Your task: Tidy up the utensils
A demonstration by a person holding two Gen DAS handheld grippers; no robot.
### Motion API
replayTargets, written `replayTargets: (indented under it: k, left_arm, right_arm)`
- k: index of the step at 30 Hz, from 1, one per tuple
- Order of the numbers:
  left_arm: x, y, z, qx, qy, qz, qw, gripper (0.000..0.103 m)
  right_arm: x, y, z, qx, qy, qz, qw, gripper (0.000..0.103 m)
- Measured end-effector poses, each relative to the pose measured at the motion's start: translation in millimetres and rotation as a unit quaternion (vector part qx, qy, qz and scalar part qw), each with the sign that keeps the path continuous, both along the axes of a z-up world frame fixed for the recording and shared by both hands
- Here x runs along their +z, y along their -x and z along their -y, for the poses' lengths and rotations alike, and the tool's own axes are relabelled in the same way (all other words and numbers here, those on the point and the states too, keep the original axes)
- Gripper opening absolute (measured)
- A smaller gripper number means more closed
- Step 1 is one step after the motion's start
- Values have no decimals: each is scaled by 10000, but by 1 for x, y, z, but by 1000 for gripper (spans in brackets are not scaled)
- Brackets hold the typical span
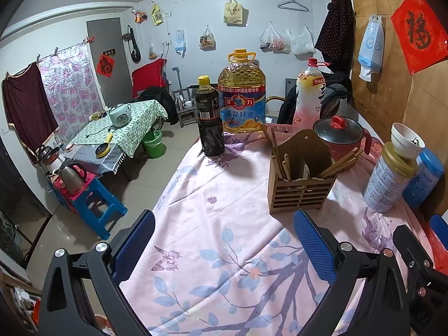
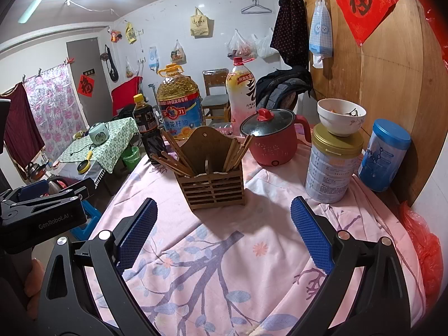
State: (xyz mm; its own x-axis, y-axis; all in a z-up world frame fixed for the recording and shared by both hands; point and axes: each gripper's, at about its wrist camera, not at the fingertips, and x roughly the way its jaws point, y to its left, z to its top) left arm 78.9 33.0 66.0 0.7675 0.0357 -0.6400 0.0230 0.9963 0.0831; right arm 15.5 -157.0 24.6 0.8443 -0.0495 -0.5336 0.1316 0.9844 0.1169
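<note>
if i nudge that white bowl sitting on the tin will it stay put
Probably not. The bowl stands on a small foot on the tin's smooth gold lid, so it may slide off. It looks ceramic, likely to chip if it drops. The tall tin could tip too.

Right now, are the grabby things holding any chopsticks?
No. Both stand open and empty: the left hand-held gripper and the right hand-held gripper. The chopsticks sit in the wooden holder.

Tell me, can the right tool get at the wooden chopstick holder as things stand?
Probably yes. The right tool is open, and only bare cloth lies between it and the chopstick holder, which stands straight ahead.
</note>
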Motion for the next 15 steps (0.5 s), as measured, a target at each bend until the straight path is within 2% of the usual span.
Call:
replayTargets:
  k: [15]
  left_arm:
    - [1, 1, 1, -13, -5, -14, 10000, 97]
  right_arm:
    - [1, 0, 1, 0, 1, -5, 10000, 93]
